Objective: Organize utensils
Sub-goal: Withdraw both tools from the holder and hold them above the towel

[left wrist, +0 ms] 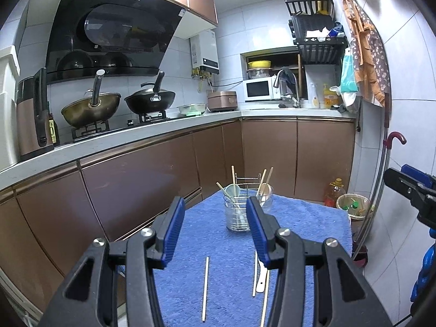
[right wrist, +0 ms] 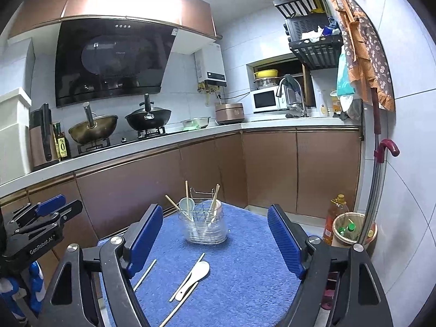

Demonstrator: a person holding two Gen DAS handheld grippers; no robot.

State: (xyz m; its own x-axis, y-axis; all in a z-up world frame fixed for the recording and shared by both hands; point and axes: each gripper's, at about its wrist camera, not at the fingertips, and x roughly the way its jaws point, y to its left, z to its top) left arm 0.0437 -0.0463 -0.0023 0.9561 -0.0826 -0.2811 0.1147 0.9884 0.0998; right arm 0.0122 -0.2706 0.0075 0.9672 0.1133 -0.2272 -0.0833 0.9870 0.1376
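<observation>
While both hover over the desk (right wrist: pixel 245 259), each hand-held gripper gapes, gripping nothing.
Left hand-held gripper (left wrist: pixel 215 218) and right hand-held gripper (right wrist: pixel 215 234) face the utensil holder (right wrist: pixel 204 226); a white spoon (right wrist: pixel 194 278) and chopsticks (left wrist: pixel 205 288) lie loose.

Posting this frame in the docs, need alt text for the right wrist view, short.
An open blue-padded right gripper hovers over a blue towel-covered table, where a white ceramic spoon and three loose wooden chopsticks lie in front of a clear wire-framed utensil holder already holding spoons and chopsticks. The left gripper shows at the left edge; kitchen counters stand behind.

- A utensil holder (right wrist: pixel 203 226) is set near the desk's (right wrist: pixel 245 259) far edge.
- A spoon (right wrist: pixel 194 278) and chopsticks (right wrist: pixel 145 273) are laid nearer the front edge.
</observation>
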